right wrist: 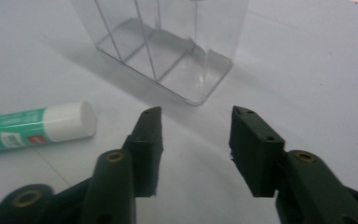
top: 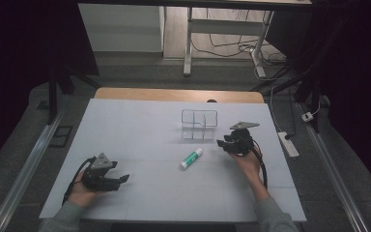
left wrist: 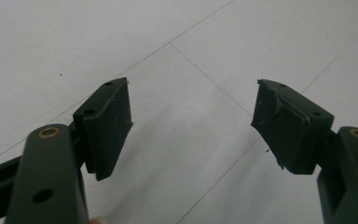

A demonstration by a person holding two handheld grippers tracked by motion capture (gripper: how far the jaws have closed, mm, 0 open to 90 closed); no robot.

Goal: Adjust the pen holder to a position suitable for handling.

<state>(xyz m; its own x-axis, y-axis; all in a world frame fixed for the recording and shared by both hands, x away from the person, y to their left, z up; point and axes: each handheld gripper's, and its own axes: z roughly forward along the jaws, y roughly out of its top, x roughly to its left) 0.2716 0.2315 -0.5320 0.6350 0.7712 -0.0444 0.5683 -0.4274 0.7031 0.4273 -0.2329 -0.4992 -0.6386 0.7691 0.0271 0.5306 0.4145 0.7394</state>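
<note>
A green glue stick with a white cap [top: 191, 158] [right wrist: 32, 126] lies on the white table sheet [top: 145, 125], a little in front of a clear plastic divided organizer [top: 199, 123] [right wrist: 165, 46]. My right gripper [top: 223, 143] [right wrist: 196, 140] hovers just right of the stick, jaws partly apart with nothing between them; the stick's cap lies to the left of them. My left gripper [top: 121, 181] [left wrist: 191, 123] rests low at the near left of the sheet, wide open over bare surface.
The sheet covers a wooden table [top: 178, 94]. Desk legs and cables [top: 232, 46] stand on the floor beyond it. A power strip [top: 288, 143] lies on the floor to the right. Metal rails [top: 24, 169] run along both sides.
</note>
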